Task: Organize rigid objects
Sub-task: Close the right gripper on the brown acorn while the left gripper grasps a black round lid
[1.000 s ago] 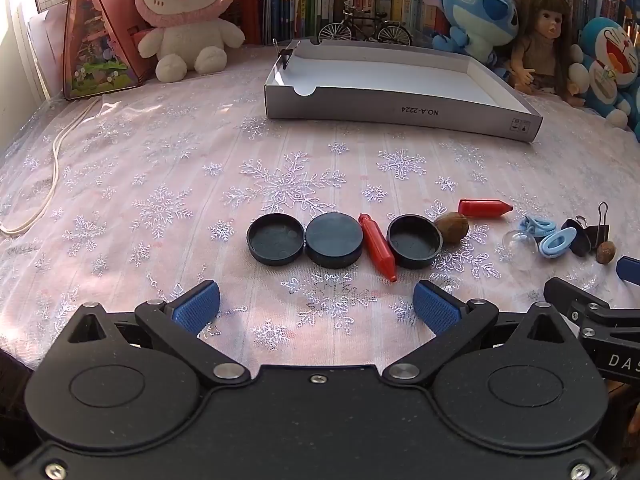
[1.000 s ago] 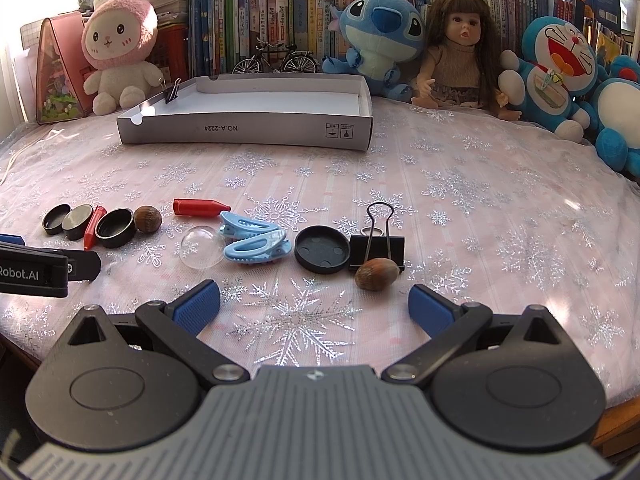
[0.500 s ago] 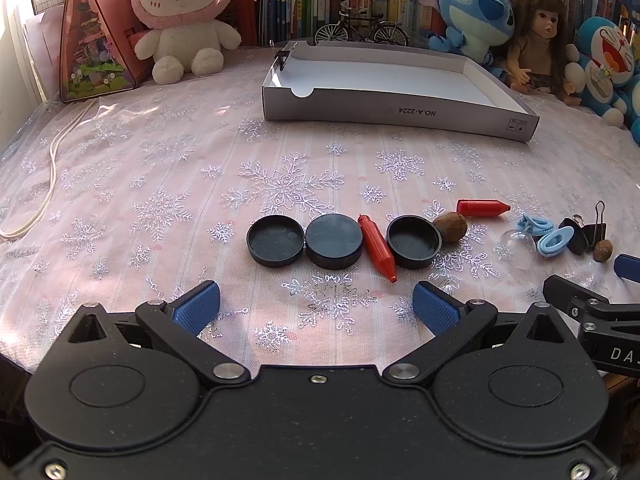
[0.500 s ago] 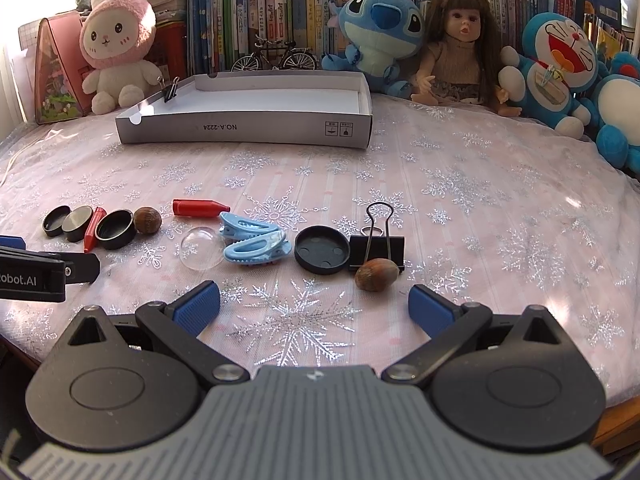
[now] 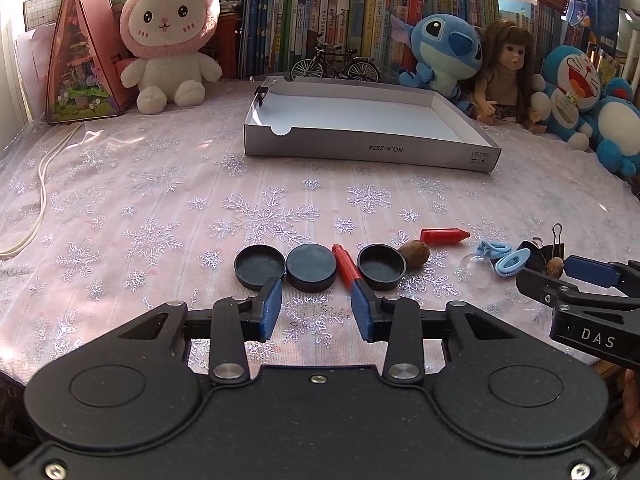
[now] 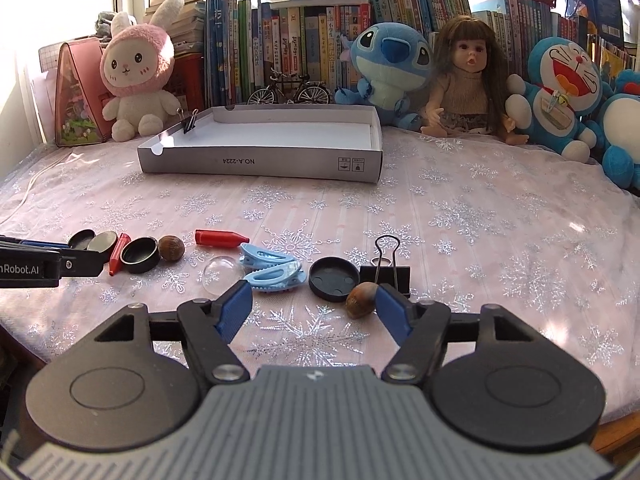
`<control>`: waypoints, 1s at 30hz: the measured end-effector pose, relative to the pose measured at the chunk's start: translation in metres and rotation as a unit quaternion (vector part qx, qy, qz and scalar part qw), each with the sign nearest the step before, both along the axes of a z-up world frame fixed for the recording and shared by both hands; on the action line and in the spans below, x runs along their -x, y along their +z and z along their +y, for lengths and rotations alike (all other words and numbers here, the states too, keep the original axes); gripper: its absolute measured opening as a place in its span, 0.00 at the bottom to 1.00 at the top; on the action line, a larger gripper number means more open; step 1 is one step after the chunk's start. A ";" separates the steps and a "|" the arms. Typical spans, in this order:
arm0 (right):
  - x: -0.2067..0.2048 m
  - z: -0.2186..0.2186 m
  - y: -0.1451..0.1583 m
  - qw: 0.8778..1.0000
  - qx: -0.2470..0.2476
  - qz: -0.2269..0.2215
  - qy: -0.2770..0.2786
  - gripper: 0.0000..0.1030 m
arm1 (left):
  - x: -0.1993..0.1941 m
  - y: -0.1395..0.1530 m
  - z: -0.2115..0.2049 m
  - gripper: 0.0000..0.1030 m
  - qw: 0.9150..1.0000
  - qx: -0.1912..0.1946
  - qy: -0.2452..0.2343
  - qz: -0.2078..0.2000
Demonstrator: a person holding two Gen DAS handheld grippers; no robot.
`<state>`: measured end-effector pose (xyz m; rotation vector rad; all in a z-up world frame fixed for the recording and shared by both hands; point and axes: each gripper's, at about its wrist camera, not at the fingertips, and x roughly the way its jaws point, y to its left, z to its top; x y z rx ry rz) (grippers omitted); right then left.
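Materials, tabletop
Tablecloth (image 6: 480, 240): sheer cloth, glittery snowflakes. Tray (image 6: 260, 162): matt grey cardboard. Caps (image 5: 259, 266): matt black plastic. Hair clips (image 6: 272, 270): glossy blue plastic. Dome (image 6: 220, 274): clear plastic.

The left gripper (image 6: 86, 254) is cut off by the right-wrist view's left edge, its fingers (image 6: 44, 245) hiding part of a black lid (image 6: 82, 239).

Open cloth between the white tray (image 5: 372, 148) and the row of small things: wide, clear passage. Behind the tray, blocked by plush toys (image 6: 138, 80), doll (image 6: 466, 80), model bicycle (image 5: 335, 65) and books. On the tray's near-left corner, a binder clip (image 5: 262, 90) upright. Left of the tray, free except a white cord (image 5: 40, 184). Right of the tray, bare cloth.
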<state>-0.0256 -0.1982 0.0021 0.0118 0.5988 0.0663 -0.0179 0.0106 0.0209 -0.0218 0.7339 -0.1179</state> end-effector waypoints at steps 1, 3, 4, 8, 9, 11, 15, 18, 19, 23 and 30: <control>0.000 -0.001 0.000 1.000 0.003 -0.001 -0.001 0.73 | 0.000 0.000 0.000 0.28 1.000 -0.001 0.000 0.000; -0.001 -0.005 0.000 1.000 0.012 0.003 -0.007 0.67 | 0.001 -0.001 0.003 0.27 1.000 -0.002 0.003 -0.002; -0.001 -0.007 -0.001 1.000 0.014 0.005 -0.010 0.62 | 0.001 -0.001 0.004 0.27 1.000 -0.003 0.007 -0.003; 0.000 -0.015 -0.005 1.000 0.018 0.009 -0.024 0.55 | 0.000 -0.003 0.007 0.27 1.000 -0.017 0.018 -0.012; 0.000 -0.015 -0.005 1.000 0.018 0.009 -0.024 0.53 | -0.002 -0.003 0.006 0.27 1.000 -0.020 0.014 -0.015; -0.001 -0.016 -0.005 0.999 0.021 0.007 -0.025 0.50 | -0.005 -0.002 0.005 0.27 1.000 -0.021 0.006 -0.019; -0.004 -0.016 -0.007 0.999 0.022 0.010 -0.029 0.36 | -0.012 -0.005 -0.001 0.27 1.000 -0.021 -0.006 -0.017; -0.004 -0.017 -0.008 0.999 0.017 0.009 -0.032 0.28 | -0.016 -0.009 -0.004 0.27 1.000 -0.021 -0.008 -0.013; -0.004 -0.017 -0.009 0.999 0.016 0.006 -0.031 0.26 | -0.017 -0.010 -0.005 0.27 1.000 -0.024 -0.009 -0.015; -0.006 -0.018 -0.009 0.999 0.013 0.006 -0.032 0.25 | -0.023 -0.013 -0.008 0.28 0.999 -0.034 -0.009 -0.017; -0.005 -0.019 -0.005 0.999 0.002 -0.002 -0.037 0.24 | -0.031 -0.014 -0.007 0.28 0.999 -0.036 -0.007 -0.025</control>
